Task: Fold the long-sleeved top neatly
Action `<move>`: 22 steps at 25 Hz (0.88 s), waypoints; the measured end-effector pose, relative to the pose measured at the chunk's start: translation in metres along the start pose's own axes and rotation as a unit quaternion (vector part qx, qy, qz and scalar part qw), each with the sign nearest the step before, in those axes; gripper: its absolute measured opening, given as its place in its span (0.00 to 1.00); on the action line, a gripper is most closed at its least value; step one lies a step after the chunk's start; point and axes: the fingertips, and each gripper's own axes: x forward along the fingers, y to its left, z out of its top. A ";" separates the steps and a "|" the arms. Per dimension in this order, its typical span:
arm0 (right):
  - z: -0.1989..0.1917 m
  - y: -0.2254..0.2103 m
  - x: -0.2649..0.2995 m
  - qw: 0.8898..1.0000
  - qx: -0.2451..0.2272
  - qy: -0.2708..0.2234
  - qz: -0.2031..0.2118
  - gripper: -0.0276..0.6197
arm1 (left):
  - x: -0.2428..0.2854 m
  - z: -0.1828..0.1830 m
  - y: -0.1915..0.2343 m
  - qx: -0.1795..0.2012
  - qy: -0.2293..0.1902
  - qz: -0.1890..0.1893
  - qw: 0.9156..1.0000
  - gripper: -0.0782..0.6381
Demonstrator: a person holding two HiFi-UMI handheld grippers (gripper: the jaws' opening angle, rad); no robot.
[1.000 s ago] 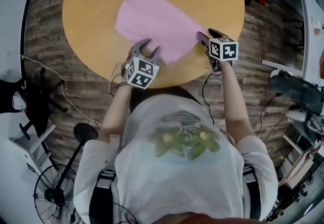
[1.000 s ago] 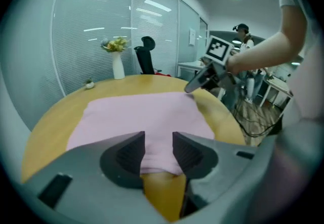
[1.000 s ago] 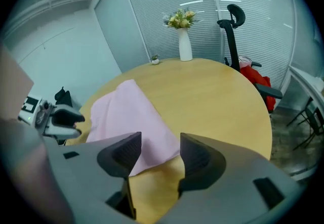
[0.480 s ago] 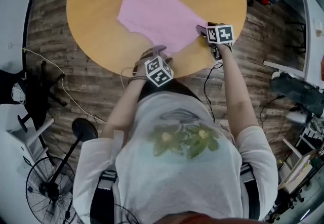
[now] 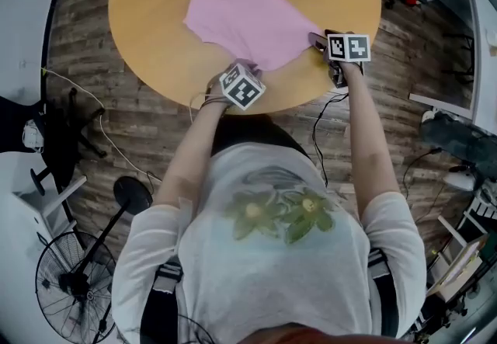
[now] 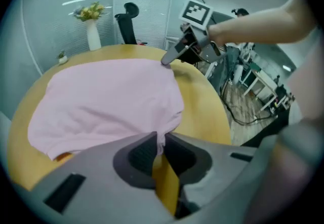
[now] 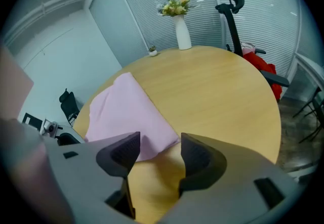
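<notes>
A pink long-sleeved top [image 5: 241,20] lies folded flat on the round wooden table [image 5: 155,39]. My left gripper [image 5: 250,71] is at the top's near edge. In the left gripper view its jaws [image 6: 161,139] have just been closing and now pinch the pink hem [image 6: 106,101] between the pads. My right gripper [image 5: 314,41] rests at the top's right corner. Its jaws [image 7: 159,149] stand wide apart, with the pink corner [image 7: 126,112] lying just between the tips, untouched. The right gripper [image 6: 169,58] also shows across the cloth in the left gripper view.
A white vase with flowers [image 7: 181,31] stands at the table's far side, with a black office chair [image 7: 233,5] behind it. The table's near edge [image 5: 233,113] runs just under both grippers. A fan [image 5: 74,284] and cables lie on the floor.
My left gripper has moved forward and down onto the near edge of the top, and its jaws have gone from spread to pinched on the hem. The right gripper has hardly moved.
</notes>
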 end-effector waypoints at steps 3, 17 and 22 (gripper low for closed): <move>-0.004 -0.009 -0.005 1.000 0.013 -0.007 -0.004 0.43 | -0.009 0.005 0.008 -0.067 -0.002 -0.033 0.997 0.17; -0.004 -0.007 0.007 0.993 0.105 -0.047 0.012 0.42 | -0.032 0.007 0.001 -0.140 -0.057 -0.146 0.978 0.16; -0.015 0.002 0.001 0.965 0.251 -0.055 0.044 0.42 | -0.073 0.030 0.014 -0.239 -0.141 -0.205 0.939 0.16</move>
